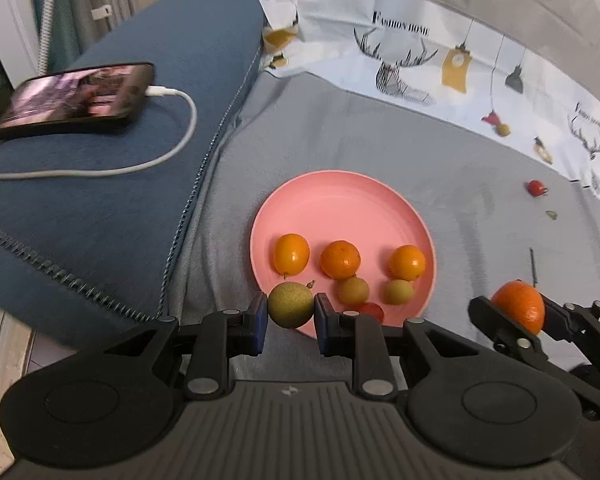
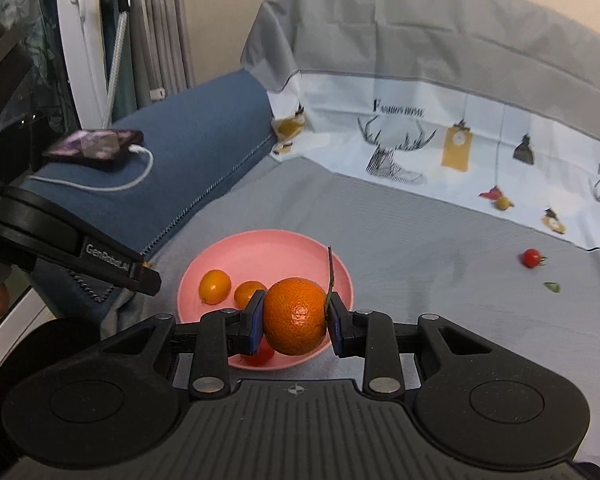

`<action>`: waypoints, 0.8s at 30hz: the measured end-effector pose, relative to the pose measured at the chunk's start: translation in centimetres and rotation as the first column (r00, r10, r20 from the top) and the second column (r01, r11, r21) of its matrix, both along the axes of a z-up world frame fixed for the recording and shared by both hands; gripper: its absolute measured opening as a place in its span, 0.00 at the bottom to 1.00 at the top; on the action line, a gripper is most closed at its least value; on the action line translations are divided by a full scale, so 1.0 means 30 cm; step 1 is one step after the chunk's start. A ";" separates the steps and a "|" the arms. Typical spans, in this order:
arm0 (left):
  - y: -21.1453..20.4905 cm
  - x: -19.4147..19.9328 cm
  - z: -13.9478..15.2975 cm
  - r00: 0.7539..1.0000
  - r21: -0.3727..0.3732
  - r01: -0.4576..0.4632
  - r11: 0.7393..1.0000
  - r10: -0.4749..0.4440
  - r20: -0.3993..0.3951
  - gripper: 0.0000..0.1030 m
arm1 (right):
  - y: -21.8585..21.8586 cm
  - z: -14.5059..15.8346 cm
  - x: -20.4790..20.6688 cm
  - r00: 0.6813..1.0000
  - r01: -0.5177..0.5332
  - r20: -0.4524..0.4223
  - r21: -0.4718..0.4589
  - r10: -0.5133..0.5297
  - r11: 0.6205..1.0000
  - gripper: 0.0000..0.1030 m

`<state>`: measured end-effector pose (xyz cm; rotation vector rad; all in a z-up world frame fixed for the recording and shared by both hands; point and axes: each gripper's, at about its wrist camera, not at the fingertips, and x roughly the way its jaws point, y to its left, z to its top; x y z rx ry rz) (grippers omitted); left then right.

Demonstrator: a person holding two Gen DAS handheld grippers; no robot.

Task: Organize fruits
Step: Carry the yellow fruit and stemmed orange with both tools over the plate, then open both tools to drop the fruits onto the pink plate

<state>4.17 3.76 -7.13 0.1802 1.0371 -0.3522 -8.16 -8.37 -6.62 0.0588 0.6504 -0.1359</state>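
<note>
The left gripper is clamped on a green-yellow fruit at the pink plate's seven-o'clock rim. The right gripper grips an orange over the plate's near side. Bare grey sheet lies at three o'clock, around a lone cherry tomato.

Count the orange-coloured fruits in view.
4: three in a row on the pink plate, at and; one orange clamped in the right gripper. More could sit hidden behind the grippers.
</note>
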 end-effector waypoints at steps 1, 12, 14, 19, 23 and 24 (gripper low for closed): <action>-0.008 0.016 -0.013 1.000 0.006 0.003 1.000 -0.003 -0.004 0.26 | -0.008 -0.016 0.025 1.000 -0.005 -0.011 0.005 0.005 1.000 0.32; -0.088 0.177 -0.166 0.998 0.063 0.037 0.997 -0.033 -0.055 0.26 | -0.054 -0.171 0.223 0.992 -0.050 -0.116 0.016 0.052 0.999 0.32; -0.097 0.202 -0.180 0.998 0.067 0.037 0.997 -0.033 -0.056 0.26 | -0.056 -0.188 0.246 0.990 -0.061 -0.128 0.014 0.062 0.998 0.32; -0.124 0.257 -0.199 0.999 0.078 0.040 0.996 -0.037 -0.040 0.26 | -0.061 -0.213 0.297 0.986 -0.079 -0.145 0.009 0.080 0.997 0.33; -0.129 0.270 -0.173 0.998 0.062 0.056 0.996 -0.057 0.004 0.94 | -0.065 -0.204 0.328 0.987 -0.109 -0.116 0.010 0.110 0.994 0.64; -0.126 0.264 -0.160 0.998 0.062 0.046 0.997 -0.048 0.031 1.00 | -0.061 -0.197 0.330 0.986 -0.126 -0.113 -0.002 0.125 0.992 0.71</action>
